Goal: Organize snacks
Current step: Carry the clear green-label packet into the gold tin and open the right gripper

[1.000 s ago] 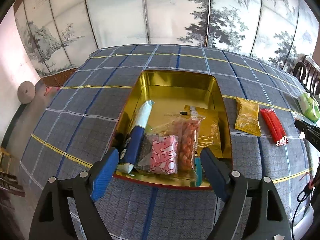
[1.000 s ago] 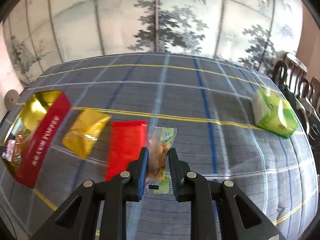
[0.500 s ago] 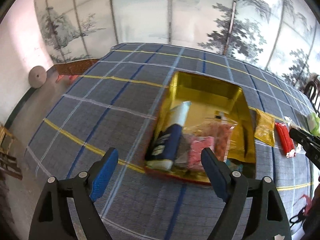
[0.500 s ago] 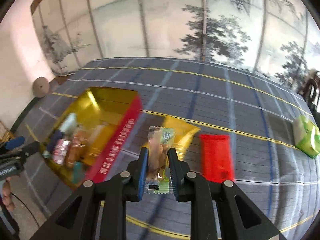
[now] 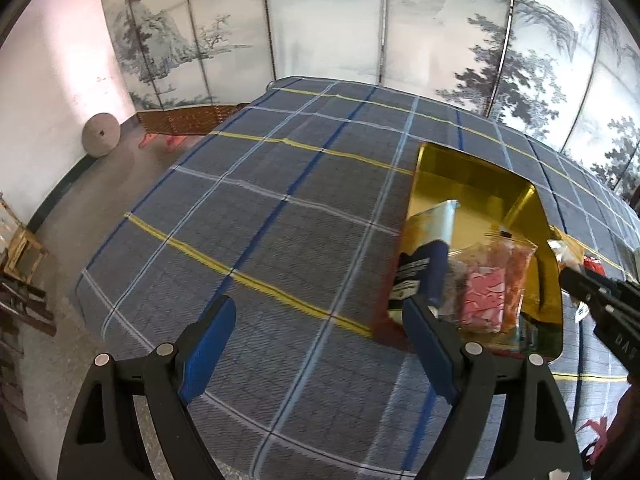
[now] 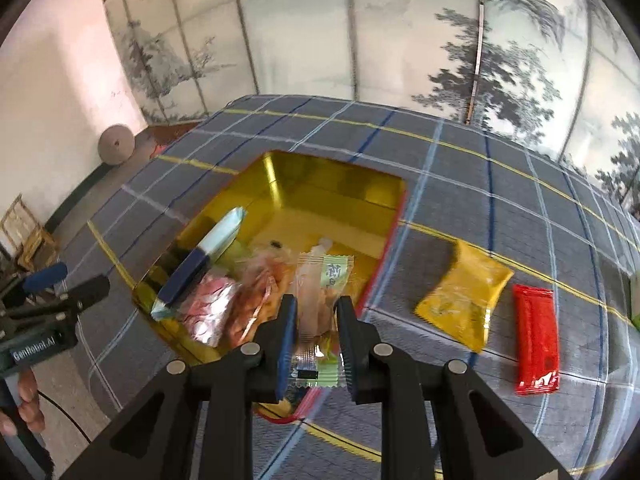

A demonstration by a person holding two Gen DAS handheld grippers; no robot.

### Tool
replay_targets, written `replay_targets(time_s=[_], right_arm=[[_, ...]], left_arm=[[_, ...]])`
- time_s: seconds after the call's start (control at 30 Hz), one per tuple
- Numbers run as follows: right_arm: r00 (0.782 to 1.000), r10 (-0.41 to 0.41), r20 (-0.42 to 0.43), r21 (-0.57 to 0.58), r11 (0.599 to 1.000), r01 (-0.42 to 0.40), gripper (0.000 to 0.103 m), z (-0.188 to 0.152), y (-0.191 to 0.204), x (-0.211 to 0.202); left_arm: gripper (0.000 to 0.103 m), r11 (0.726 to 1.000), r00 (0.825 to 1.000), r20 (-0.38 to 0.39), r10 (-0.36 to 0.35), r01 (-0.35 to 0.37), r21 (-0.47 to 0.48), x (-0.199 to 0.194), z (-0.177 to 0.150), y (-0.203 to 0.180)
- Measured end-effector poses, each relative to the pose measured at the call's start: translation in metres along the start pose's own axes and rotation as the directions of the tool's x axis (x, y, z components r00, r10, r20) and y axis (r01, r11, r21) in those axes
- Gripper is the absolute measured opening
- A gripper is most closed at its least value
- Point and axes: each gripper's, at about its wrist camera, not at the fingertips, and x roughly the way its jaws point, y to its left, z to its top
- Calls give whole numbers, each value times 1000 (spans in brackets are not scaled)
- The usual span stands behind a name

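A gold tin with a red rim [image 6: 340, 184] [image 5: 480, 176] sits on the plaid tablecloth and holds a blue-and-white packet [image 6: 200, 260] [image 5: 424, 268], a pink snack bag [image 6: 208, 312] [image 5: 482, 300] and an orange snack bag [image 6: 260, 292]. My right gripper [image 6: 318, 320] is shut on a clear green-labelled snack packet [image 6: 324, 284] and holds it above the tin's near edge. My left gripper [image 5: 316, 340] is open and empty over bare cloth left of the tin. The right gripper also shows at the left wrist view's right edge [image 5: 600, 300].
A yellow packet [image 6: 464, 300] and a red packet [image 6: 536, 336] lie on the cloth right of the tin. The table's left edge [image 5: 92, 280] drops to the floor, where a round stone [image 5: 100, 136] and wooden furniture stand. A painted folding screen lines the back.
My right gripper has carried the green-labelled packet left from beside the red packet to over the tin. My left gripper has swung left, away from the tin.
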Motion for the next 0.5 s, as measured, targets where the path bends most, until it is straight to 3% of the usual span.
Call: replay_targets(time_s=[0.5], right_arm=[[1000, -8, -25, -68, 998, 6, 21, 1, 29, 26]], left_arm=[[83, 999, 1000, -13, 21, -22, -30, 0, -3, 20]])
